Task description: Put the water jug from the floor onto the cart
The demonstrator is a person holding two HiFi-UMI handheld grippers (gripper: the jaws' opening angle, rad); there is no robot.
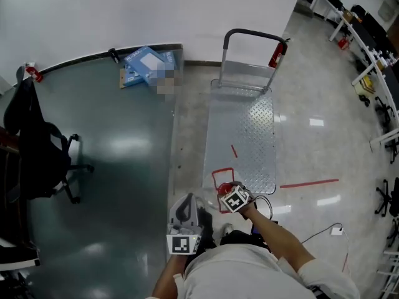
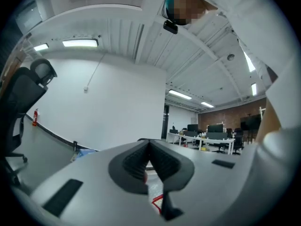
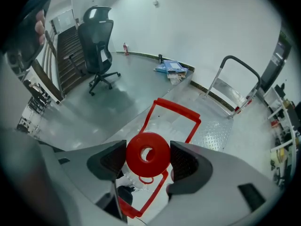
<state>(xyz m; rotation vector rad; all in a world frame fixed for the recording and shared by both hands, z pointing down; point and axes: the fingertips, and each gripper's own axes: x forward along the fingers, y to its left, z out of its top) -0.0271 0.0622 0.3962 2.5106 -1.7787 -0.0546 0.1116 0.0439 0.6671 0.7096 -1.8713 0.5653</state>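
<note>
My right gripper (image 3: 149, 160) is closed on the red cap (image 3: 147, 149) of the water jug (image 3: 129, 179), one pad on each side. My left gripper (image 2: 149, 160) is pressed shut on nothing and points up at the room, idle. The jug is down by my feet at the red tape square (image 3: 175, 108) on the floor, just short of the cart (image 1: 244, 136). A cap is a small hold for a full jug, I think. I would lift straight up and keep the neck upright, no swinging. The left gripper could open and steady the body from below. Then I would go forward and set it on the middle of the plate, well short of the far handle (image 1: 250, 35).
</note>
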